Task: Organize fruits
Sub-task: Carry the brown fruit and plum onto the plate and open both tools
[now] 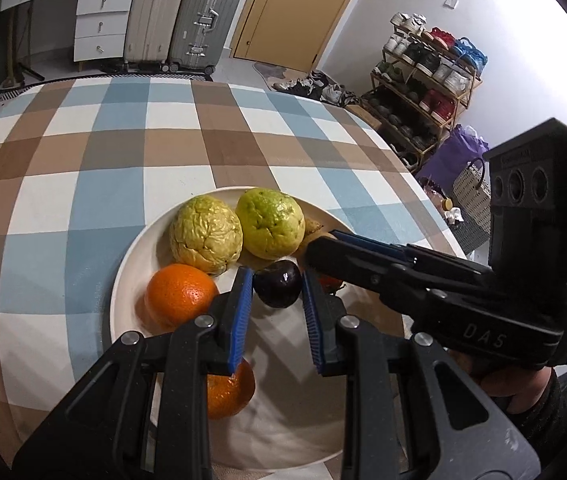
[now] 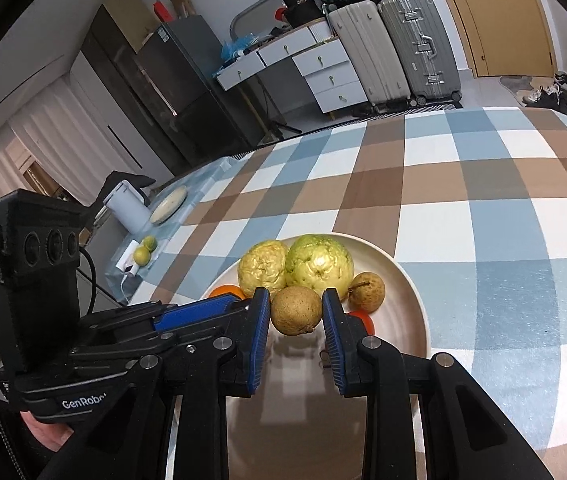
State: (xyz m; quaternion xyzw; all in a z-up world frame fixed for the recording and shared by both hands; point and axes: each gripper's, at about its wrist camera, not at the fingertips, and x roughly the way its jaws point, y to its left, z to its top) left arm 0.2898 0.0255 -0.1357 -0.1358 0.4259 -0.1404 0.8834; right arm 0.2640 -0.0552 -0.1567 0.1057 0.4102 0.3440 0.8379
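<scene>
Fruits gathered on round cream plate [image 1: 123, 280], checked bench [image 1: 83, 152]. Left claw [image 1: 277, 312] open, blue pads flanking dark purple plum [image 1: 277, 282], apparently not clamped. Right claw [image 2: 295, 328] open astride round brown fruit [image 2: 295, 310]. Beyond: two wrinkled yellow-green guavas [image 1: 239, 230], probably grouped by kind.

Left gripper [image 1: 276, 286]: enters left wrist view from bottom centre, black linkage arms, blue pads [image 1: 241, 316], jaws parted, nothing clamped between them. Same gripper seen in right wrist view at lower left, pointing right, bare hand [image 2: 45, 436] under its body.

Right gripper [image 2: 296, 314]: enters right wrist view from bottom centre, jaws parted, blue pads [image 2: 333, 340] facing each other. In left wrist view it comes in from right edge, fingers angled toward centre frame, sleeved hand [image 1: 523, 388] gripping handle, lower right.
</scene>
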